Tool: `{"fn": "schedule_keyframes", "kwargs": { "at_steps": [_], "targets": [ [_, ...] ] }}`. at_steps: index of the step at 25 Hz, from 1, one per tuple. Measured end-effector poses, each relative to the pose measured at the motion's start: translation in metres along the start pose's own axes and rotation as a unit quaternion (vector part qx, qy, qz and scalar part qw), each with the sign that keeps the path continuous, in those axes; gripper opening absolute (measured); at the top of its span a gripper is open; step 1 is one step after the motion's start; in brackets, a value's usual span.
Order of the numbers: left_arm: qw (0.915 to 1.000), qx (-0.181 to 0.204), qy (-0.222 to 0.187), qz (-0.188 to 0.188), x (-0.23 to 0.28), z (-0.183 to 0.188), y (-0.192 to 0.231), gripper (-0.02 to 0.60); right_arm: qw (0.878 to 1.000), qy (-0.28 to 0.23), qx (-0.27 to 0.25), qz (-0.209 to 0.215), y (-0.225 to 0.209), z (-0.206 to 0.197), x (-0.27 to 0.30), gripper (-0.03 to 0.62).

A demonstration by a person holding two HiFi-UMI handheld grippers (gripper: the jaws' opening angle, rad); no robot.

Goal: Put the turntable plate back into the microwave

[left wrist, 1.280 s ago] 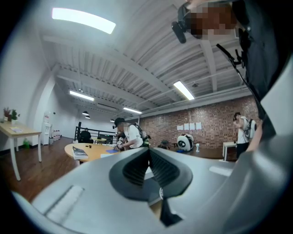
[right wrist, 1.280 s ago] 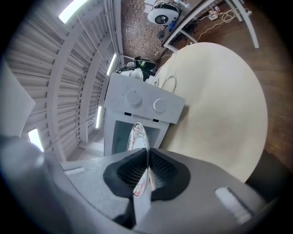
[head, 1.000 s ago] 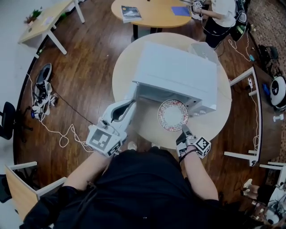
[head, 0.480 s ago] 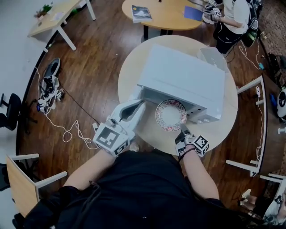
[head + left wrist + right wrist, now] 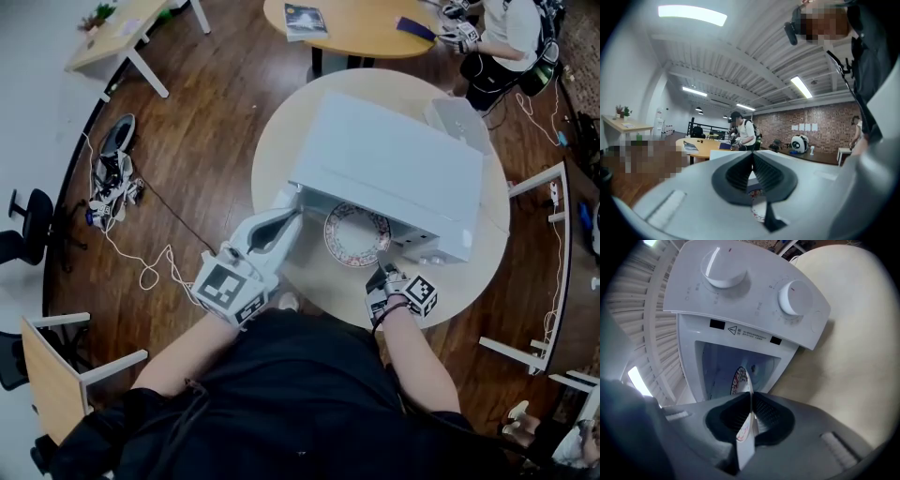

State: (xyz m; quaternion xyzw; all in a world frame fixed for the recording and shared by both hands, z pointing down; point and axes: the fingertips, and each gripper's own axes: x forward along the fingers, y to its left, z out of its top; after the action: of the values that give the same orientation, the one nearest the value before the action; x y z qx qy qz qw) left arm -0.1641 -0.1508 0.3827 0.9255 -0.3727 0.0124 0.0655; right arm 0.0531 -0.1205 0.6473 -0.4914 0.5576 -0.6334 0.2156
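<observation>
A white microwave (image 5: 394,169) stands on a round pale table (image 5: 309,272), its opening facing me. The round plate (image 5: 354,236), white with a red patterned rim, lies flat with its far half under the microwave's front edge. My right gripper (image 5: 382,277) is shut on the plate's near rim. In the right gripper view the plate (image 5: 740,378) runs edge-on between the jaws (image 5: 751,397) toward the open cavity, beneath two white knobs (image 5: 724,273). My left gripper (image 5: 292,220) is shut, with its tip beside the open door at the microwave's left. I cannot tell whether it touches the door.
Behind the microwave sits a white boxy object (image 5: 459,117). A second round table (image 5: 366,23) with a book stands further back, with a person (image 5: 506,28) beside it. Cables (image 5: 112,187) lie on the wooden floor at left. A white desk frame (image 5: 544,234) is at right.
The right gripper has carried the plate away from me, so its far part now sits under the microwave's front edge. The left gripper has shifted slightly toward the microwave.
</observation>
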Motion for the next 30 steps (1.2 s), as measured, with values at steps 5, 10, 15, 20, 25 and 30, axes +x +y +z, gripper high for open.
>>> {"fn": "schedule_keyframes", "kwargs": {
  "at_steps": [5, 10, 15, 20, 25, 30],
  "targets": [
    [0.9999, 0.000, 0.012, 0.001, 0.001, -0.003, 0.007, 0.003, 1.000, 0.002, 0.004, -0.003, 0.002, -0.001, 0.015, 0.020],
    [0.9998, -0.007, 0.017, -0.002, 0.008, 0.000, 0.008, 0.003, 1.000, 0.008, -0.002, 0.000, 0.006, 0.002, 0.025, 0.020],
    [0.9997, -0.003, 0.021, -0.011, 0.015, -0.001, 0.004, 0.003, 1.000, 0.004, 0.001, 0.003, 0.009, 0.009, 0.032, 0.020],
    [0.9996, -0.001, 0.028, -0.003, 0.015, -0.002, 0.007, 0.003, 1.000, 0.001, -0.008, 0.003, 0.011, 0.015, 0.041, 0.020],
    [0.9994, 0.001, 0.034, 0.002, 0.016, -0.006, 0.007, 0.003, 1.000, -0.001, -0.007, 0.002, 0.012, 0.016, 0.051, 0.020],
    [0.9993, -0.002, 0.036, 0.008, 0.013, -0.007, 0.011, 0.003, 1.000, -0.003, -0.010, 0.004, 0.019, 0.015, 0.065, 0.020]
  ]
}}
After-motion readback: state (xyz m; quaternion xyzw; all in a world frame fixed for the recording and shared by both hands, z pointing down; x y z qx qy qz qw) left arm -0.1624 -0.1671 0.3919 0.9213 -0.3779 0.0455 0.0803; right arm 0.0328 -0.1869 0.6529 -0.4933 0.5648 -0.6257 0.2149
